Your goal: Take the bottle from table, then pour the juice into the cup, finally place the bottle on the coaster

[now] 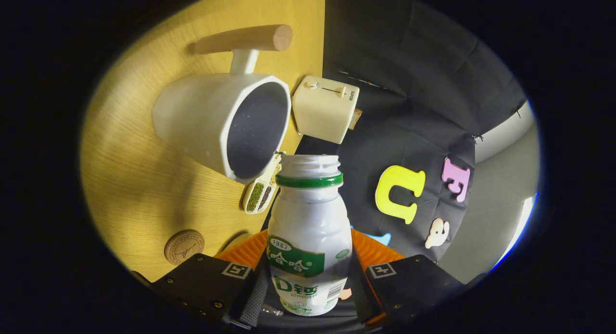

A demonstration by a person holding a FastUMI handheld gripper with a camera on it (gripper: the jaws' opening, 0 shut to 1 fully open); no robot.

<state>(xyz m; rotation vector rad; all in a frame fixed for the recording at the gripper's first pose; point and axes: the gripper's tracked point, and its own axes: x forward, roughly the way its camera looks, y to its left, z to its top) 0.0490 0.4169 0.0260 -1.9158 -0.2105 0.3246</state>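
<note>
A: Tilting like this, the bottle [309,237] is sitting with its open mouth just beside the rim of the cup [226,122], not over it. Juice may be spilling onto the table [134,180] if the tip goes on from here.

B: Agreed. The gripper [308,286] is pinching the bottle low on its body, both fingers pressing its sides, so the neck may be swinging or slipping as the load shifts.

A: How is the bottle looking?

B: White plastic, green neck ring and label, cap off, threads showing. It is reaching ahead from between the fingers.

A: And the coaster [184,247] is waiting near the fingers on the cup's side, well apart from the toaster [323,108].
</note>
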